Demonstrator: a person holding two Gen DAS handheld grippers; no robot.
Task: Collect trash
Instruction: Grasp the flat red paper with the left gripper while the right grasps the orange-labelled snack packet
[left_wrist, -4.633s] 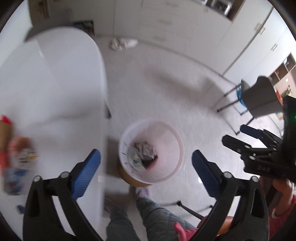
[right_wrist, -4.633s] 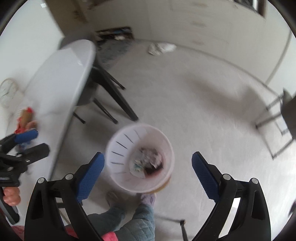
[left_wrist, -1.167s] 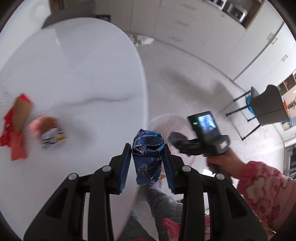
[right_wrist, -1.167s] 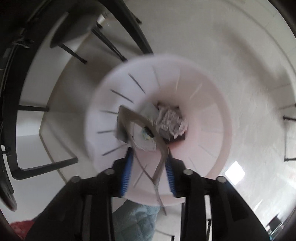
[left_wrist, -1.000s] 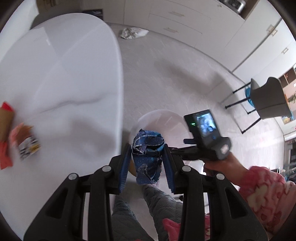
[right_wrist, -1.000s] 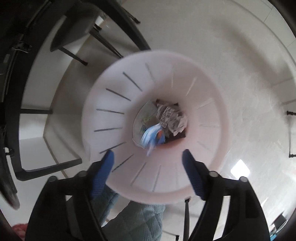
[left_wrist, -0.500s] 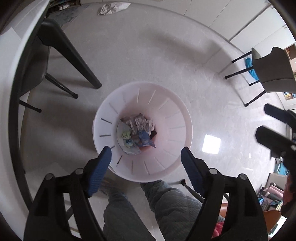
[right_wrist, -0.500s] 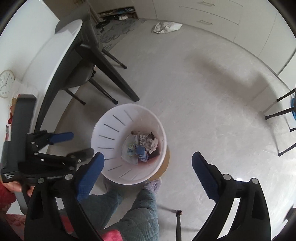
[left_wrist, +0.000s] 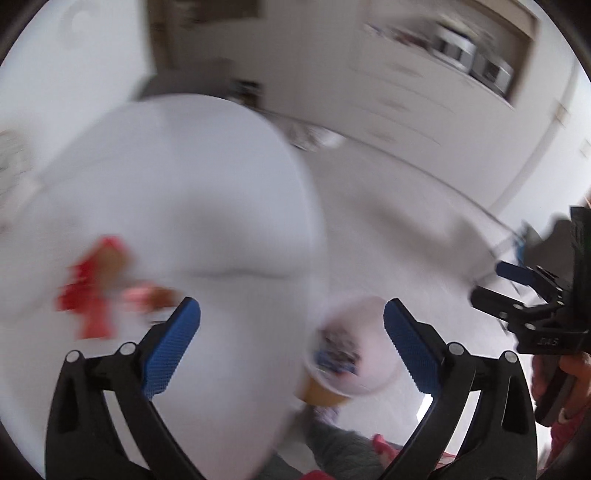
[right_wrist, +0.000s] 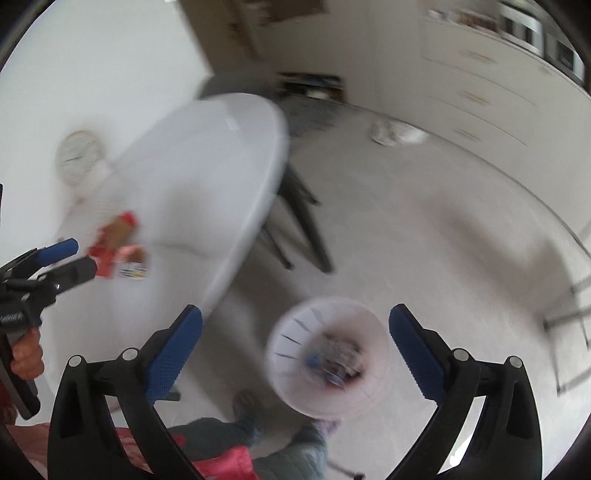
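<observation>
Bright, even daylight; heavy motion blur; fisheye-bent edges.

**Right cam: both sets of jaws wide, bin below**

My right gripper (right_wrist: 295, 343) has just been opening, nothing between its jaws. White bin (right_wrist: 328, 354) with trash sits on the floor beside the white table (right_wrist: 192, 177). Red wrappers (right_wrist: 114, 243) near the table's left edge, left gripper (right_wrist: 66, 262) just beside them.

1 bin (right_wrist: 328, 354), 1 table (right_wrist: 207, 166), 2 wrappers (right_wrist: 114, 236)

Bin (right_wrist: 328, 358) on floor right of table (right_wrist: 192, 177) — wrappers (right_wrist: 118, 247) on the table.
</observation>
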